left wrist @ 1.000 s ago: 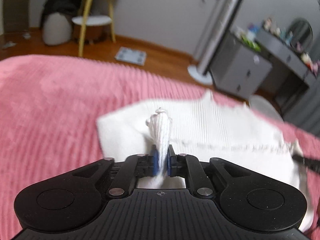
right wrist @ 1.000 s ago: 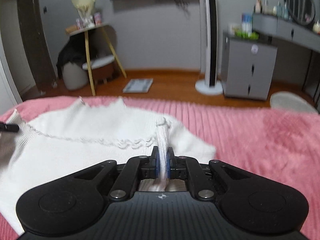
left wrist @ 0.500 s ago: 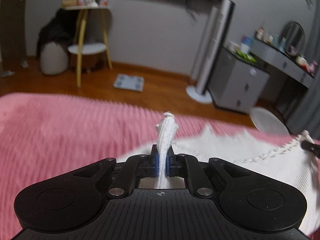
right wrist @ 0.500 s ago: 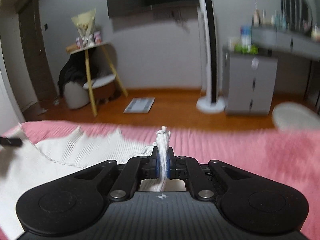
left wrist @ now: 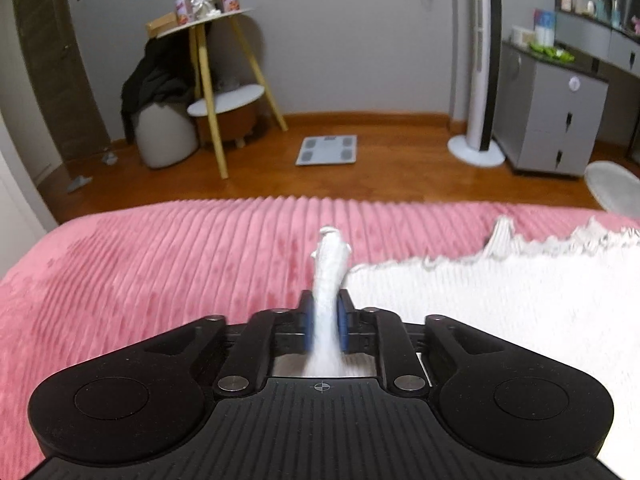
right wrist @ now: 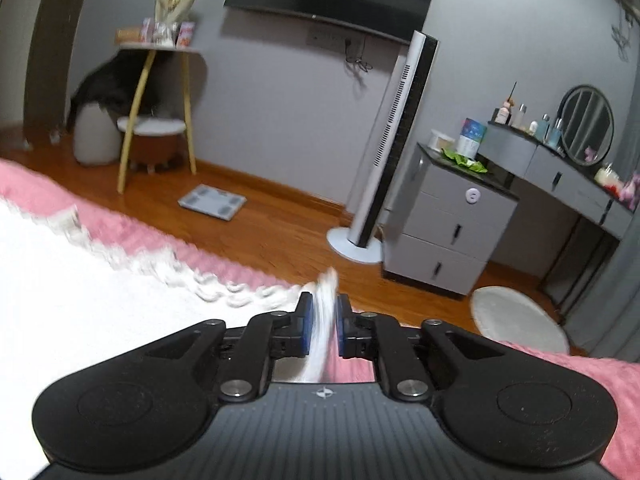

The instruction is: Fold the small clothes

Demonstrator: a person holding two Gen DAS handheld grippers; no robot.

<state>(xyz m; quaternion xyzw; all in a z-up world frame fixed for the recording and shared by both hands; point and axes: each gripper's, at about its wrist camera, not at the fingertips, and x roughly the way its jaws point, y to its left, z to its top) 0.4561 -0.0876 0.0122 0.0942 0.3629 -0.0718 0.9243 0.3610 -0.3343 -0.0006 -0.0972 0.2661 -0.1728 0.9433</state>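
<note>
Slippage is my worry: each of my two tongs, left tongs (left wrist: 325, 318) and right tongs (right wrist: 323, 322), is clamped on only a thin pinch of the one white knit garment (left wrist: 500, 304), spread over the pink bed (left wrist: 140, 280) toward 3 o'clock of my left. Uneven pulling could free a corner and skew the fold.

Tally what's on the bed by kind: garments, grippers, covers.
White knit garment: 1
Grippers, left gripper and right gripper, each pinching the garment: 2
Pink ribbed bedspread: 1
Total: 4
</note>
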